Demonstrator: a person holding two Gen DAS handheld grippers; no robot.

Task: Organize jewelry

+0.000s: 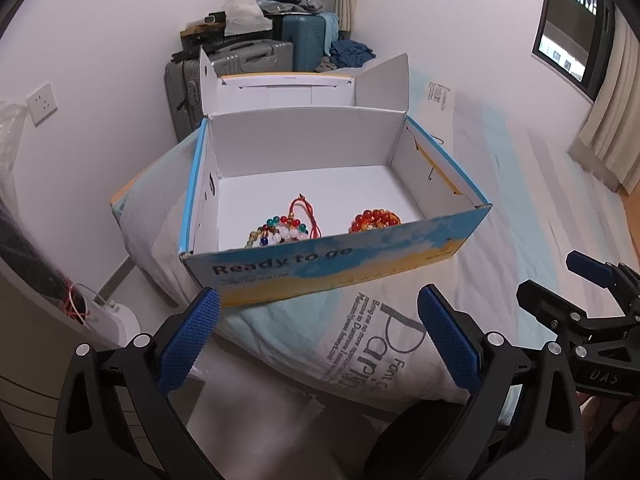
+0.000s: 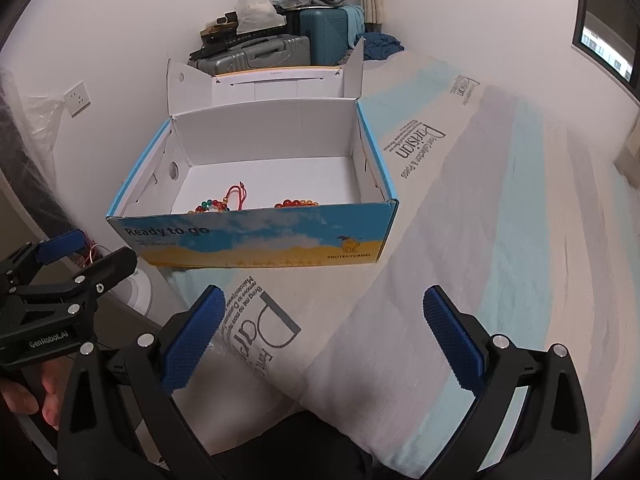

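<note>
Jaws: left gripper (image 1: 318, 338) and right gripper (image 2: 324, 338) are spread wide, nothing held.
Jewelry: multicolour bracelet (image 1: 280, 232) and orange bracelet (image 1: 376, 219) are seen inside box (image 1: 320, 264), near wall.
Progress: judged nearly finished; lid is left open.

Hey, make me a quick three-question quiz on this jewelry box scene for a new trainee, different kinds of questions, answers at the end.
1. True or false: the left gripper is holding a bracelet.
2. Where do the multicolour bead bracelet and the orange bead bracelet lie? A) on the bedsheet B) inside the open box C) on the suitcases
3. Fill in: the right gripper has its jaws ____.

Key: 1 false; 2 B, side by side near the front wall; 3 open, with nothing between them.
</note>
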